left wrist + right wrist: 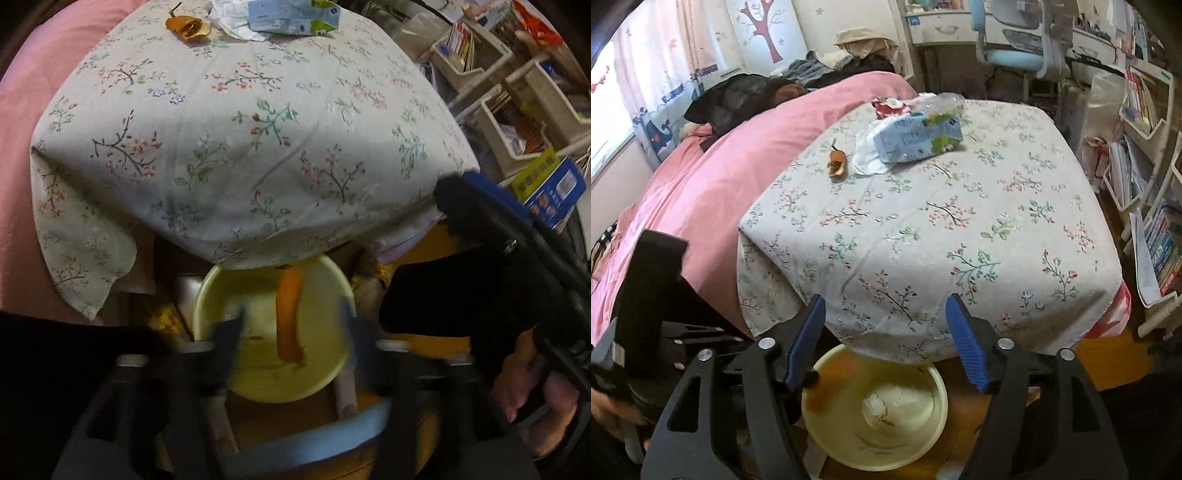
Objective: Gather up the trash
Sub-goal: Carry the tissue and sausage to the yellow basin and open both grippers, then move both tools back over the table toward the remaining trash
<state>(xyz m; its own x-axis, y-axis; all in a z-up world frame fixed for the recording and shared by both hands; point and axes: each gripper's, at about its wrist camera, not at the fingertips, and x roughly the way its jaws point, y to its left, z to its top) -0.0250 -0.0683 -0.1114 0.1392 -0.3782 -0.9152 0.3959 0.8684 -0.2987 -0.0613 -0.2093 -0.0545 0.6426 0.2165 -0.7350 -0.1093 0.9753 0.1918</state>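
Hovering left gripper (291, 332): released, jaws apart above the pale yellow round plastic basin (325, 384).
Peel: long orange strip (289, 314), blurred, over the basin between the jaws, not gripped.
Right gripper (886, 332): released, empty, above the basin.
Worktop: floral cloth (923, 229), near edge overhanging the basin, middle bare.
Far trash: dried orange peel (836, 162), white tissue (866, 157), blue carton (916, 138).

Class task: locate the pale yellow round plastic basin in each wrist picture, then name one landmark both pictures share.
Left wrist: pale yellow round plastic basin bottom centre, below the table edge.
Right wrist: basin bottom centre, between the fingers.
Shared landmark: floral tablecloth.
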